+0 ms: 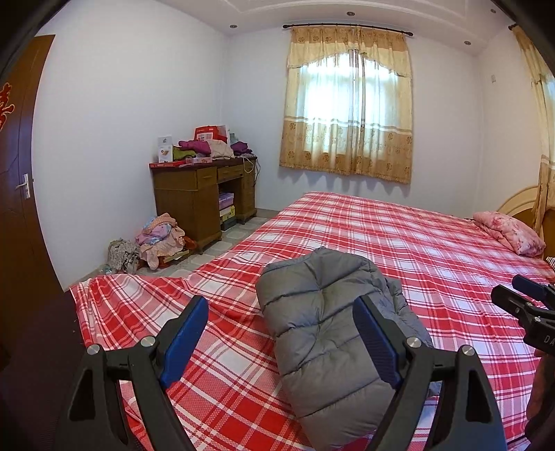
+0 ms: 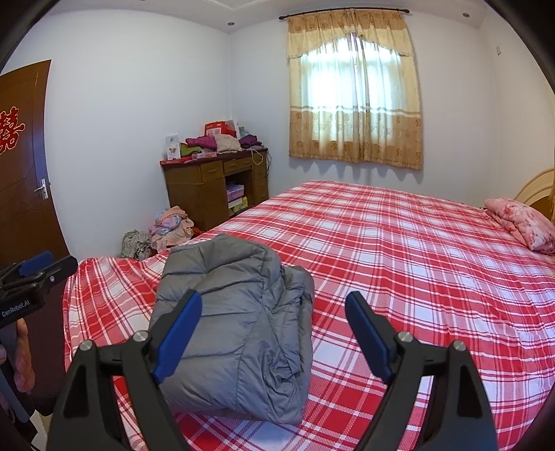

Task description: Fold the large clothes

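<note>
Both tongs (image 1: 279,333) (image 2: 274,329) gaping, empty (seemingly clear above); folded grey jacket (image 2: 236,329) on bed (image 2: 416,263) just ahead.

Grey quilted jacket (image 2: 236,333) on red-and-white plaid bedsheet (image 2: 416,277). Pink floral pillow (image 2: 523,222), beige patterned curtains (image 2: 353,90). Brown desk (image 2: 208,187), white walls (image 2: 138,114).

Bedroom interior. White walls (image 1: 131,104) and a white ceiling (image 1: 312,10) with recessed lights are shown. Daylight is admitted through a window (image 1: 347,104) on the far wall, screened by beige patterned curtains (image 1: 350,152) hung from a dark rod. A wooden desk (image 1: 204,197) is set in the corner, piled with clothes and boxes; a heap of clothes (image 1: 159,239) is seen on the tiled floor (image 1: 236,236) beside it. A brown door (image 2: 24,166) bearing a red decoration is seen at left. The foreground is occupied by a bed (image 2: 416,260) covered in a red plaid sheet, with a pink quilt (image 2: 520,222) near the headboard.
</note>
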`<state>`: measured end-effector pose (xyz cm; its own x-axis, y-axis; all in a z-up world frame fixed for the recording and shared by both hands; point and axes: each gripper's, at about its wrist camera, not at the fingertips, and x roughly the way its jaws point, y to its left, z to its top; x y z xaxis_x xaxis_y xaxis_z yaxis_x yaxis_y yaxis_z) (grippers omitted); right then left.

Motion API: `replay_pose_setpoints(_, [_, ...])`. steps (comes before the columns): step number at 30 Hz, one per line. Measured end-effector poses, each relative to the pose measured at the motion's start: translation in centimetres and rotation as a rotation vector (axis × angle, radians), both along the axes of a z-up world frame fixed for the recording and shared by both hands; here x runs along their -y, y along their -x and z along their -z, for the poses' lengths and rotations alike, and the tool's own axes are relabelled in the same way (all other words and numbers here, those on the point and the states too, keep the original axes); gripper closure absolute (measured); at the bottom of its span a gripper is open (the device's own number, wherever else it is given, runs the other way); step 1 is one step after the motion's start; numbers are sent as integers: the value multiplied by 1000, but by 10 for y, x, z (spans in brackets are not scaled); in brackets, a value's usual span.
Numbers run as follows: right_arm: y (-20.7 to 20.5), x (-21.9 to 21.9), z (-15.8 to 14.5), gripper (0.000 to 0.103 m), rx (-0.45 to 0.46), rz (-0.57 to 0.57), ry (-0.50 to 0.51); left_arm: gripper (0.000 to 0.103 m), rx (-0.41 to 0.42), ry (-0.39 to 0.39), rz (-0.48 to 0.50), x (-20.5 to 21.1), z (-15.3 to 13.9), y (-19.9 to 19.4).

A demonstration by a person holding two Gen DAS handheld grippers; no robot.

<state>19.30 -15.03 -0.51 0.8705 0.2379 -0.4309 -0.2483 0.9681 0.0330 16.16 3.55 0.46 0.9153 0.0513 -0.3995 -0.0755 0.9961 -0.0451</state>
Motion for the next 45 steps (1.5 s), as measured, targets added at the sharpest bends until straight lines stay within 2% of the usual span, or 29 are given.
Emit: replay_pose_setpoints(45, [1,-2,5,15,-10,-5,-28,17,-29,-15,11,-1,6,-8])
